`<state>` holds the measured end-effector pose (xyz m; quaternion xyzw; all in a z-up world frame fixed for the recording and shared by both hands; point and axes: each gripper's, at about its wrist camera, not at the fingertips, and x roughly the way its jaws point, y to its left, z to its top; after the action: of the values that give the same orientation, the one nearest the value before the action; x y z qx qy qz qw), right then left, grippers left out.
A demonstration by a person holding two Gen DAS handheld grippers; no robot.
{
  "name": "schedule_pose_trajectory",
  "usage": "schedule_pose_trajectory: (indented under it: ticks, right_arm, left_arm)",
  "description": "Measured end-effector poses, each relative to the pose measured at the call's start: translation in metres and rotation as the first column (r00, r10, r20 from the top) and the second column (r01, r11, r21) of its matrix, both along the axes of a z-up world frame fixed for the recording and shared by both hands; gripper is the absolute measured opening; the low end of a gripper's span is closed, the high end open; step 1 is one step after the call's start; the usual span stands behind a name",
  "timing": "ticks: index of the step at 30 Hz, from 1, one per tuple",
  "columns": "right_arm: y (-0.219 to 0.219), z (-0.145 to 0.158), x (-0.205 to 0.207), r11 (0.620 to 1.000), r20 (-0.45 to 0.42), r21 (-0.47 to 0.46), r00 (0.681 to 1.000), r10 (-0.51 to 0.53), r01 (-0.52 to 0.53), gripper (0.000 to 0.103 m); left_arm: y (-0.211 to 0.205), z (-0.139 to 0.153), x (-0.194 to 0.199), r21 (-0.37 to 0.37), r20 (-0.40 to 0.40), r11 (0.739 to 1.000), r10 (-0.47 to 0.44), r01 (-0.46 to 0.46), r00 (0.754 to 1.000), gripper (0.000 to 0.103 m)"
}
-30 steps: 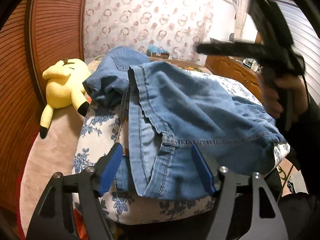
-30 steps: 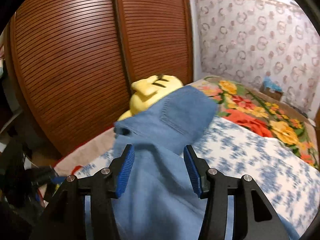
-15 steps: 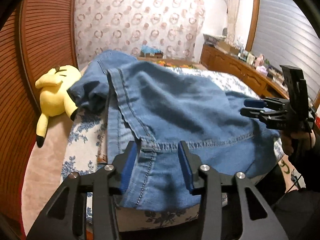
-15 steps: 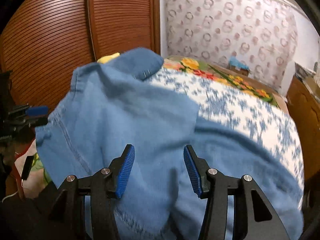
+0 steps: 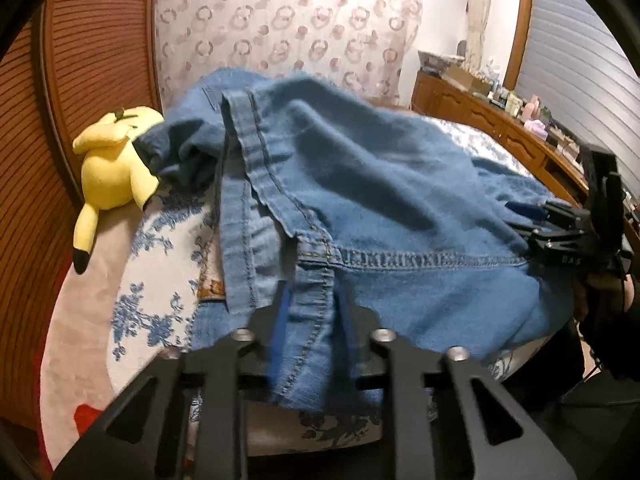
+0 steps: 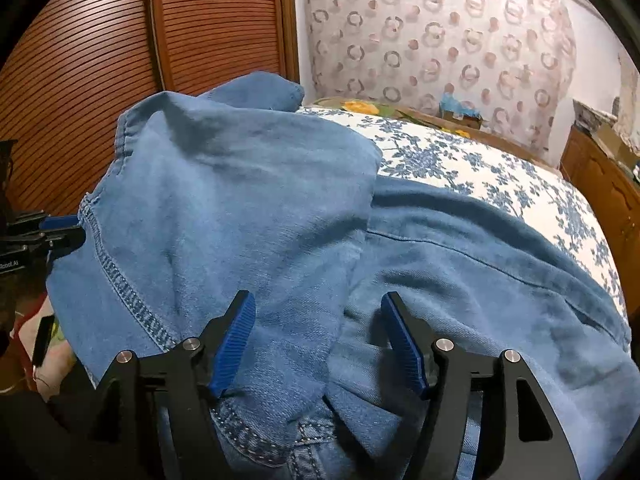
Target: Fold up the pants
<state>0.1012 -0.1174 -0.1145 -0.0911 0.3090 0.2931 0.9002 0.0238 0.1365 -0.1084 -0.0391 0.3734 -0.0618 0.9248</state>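
A home bedroom is shown. A bed (image 6: 500, 168) is covered by a blue-flowered spread, with a yellow plush toy (image 5: 110, 172) laid at its edge, and a slatted wooden wardrobe (image 6: 120, 40) is seen beside it. A patterned curtain (image 5: 280, 20) and a cluttered wooden dresser (image 5: 500, 120) are seen behind.

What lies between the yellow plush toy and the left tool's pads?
Left wrist view: floral bedspread and jeans separate yellow plush toy from left tool, closing on denim.
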Motion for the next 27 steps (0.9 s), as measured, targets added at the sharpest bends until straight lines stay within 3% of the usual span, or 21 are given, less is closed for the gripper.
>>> schedule_pose_trajectory:
  ticks: [2, 8, 15, 19, 23, 25, 27]
  right_arm:
    - [-0.003, -0.001, -0.003, 1.000, 0.003, 0.009, 1.000, -0.002, 0.002, 0.067]
    - [-0.012, 0.004, -0.005, 0.999, -0.006, 0.035, 1.000, 0.004, -0.004, 0.067]
    - [-0.021, 0.010, -0.020, 0.999, -0.022, 0.038, 0.999, 0.031, -0.030, 0.067]
    - [-0.025, 0.002, -0.025, 0.999, -0.042, 0.011, 0.999, 0.030, -0.030, 0.067]
    - [-0.031, -0.007, -0.026, 1.000, -0.063, 0.016, 0.998, 0.024, -0.023, 0.067]
    - [-0.033, -0.009, -0.028, 0.999, -0.067, 0.026, 0.998, 0.022, -0.021, 0.067]
    - [-0.034, -0.009, -0.029, 0.999, -0.066, 0.036, 0.998, 0.020, -0.018, 0.067]
  left_arm:
    - [0.003, 0.007, -0.006, -0.023, 0.032, 1.000, -0.009, 0.009, 0.999, 0.009]
    - [0.019, 0.041, -0.031, -0.042, 0.133, 0.999, 0.033, -0.027, 0.991, 0.009]
    - [0.031, 0.015, -0.027, -0.009, 0.018, 0.999, 0.051, -0.051, 0.999, 0.009]
    - [0.025, 0.008, -0.025, -0.003, -0.004, 0.998, 0.062, -0.062, 0.998, 0.011]
    - [0.023, 0.011, -0.023, 0.002, 0.002, 0.998, 0.068, -0.068, 0.998, 0.024]
    - [0.021, 0.015, -0.022, -0.005, 0.015, 0.998, 0.069, -0.069, 0.998, 0.039]
    - [0.021, 0.018, -0.020, 0.000, 0.028, 0.997, 0.075, -0.075, 0.997, 0.071]
